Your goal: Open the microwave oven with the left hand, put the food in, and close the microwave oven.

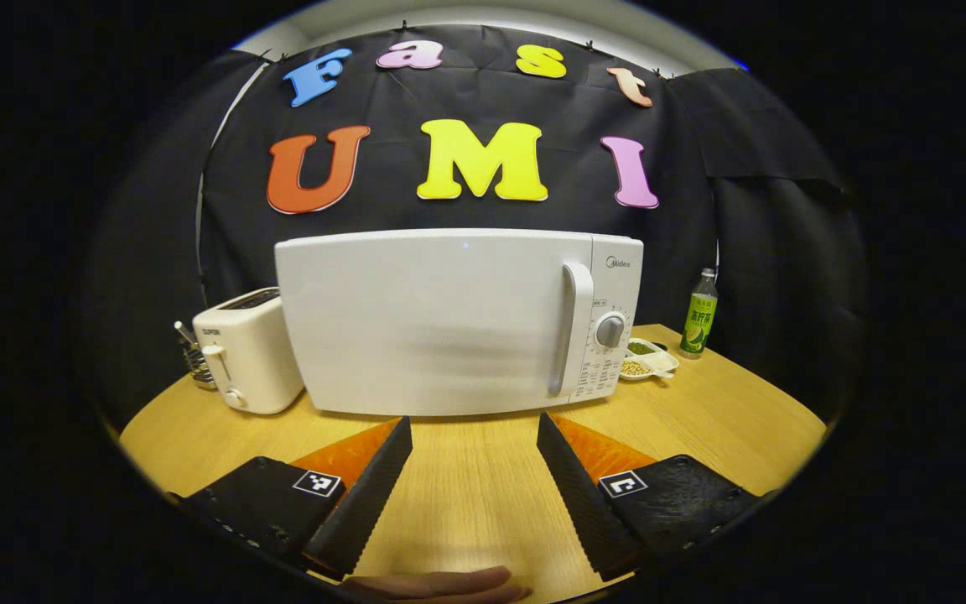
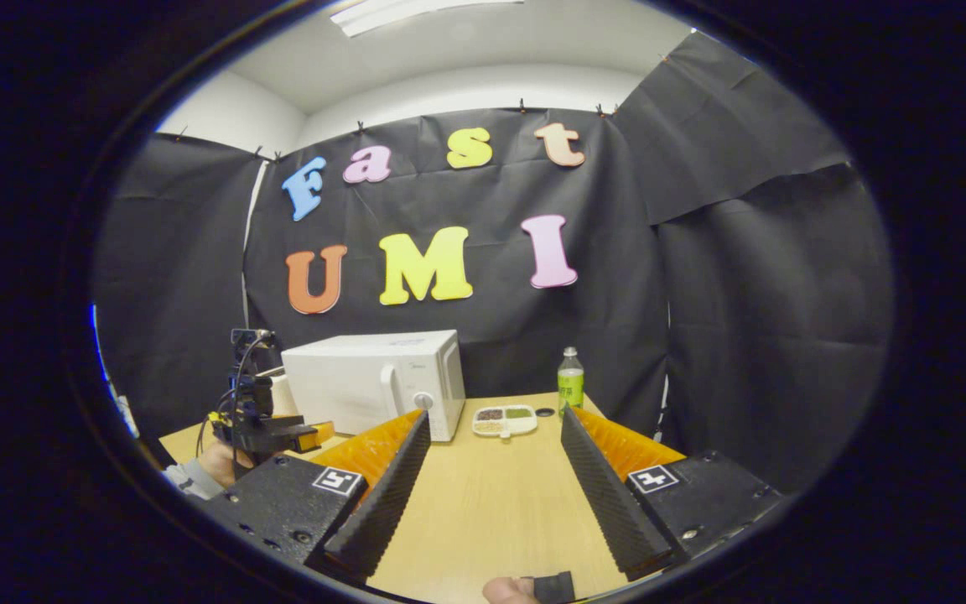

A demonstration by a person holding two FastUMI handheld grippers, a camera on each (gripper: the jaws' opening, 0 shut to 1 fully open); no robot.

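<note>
light: bright ceiling strip [image 2: 424, 13]; focus: sharp; edges: fisheye-bowed; shadows: soft

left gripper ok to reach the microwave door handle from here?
Probably yes. The left gripper is open and faces the microwave head-on, with bare table between. The door handle sits a little off to one side of its line, with nothing in front of it; the door is shut.

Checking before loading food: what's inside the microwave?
Cannot tell: the microwave door is shut and opaque, hiding the inside. The food tray sits outside on the table.
</note>
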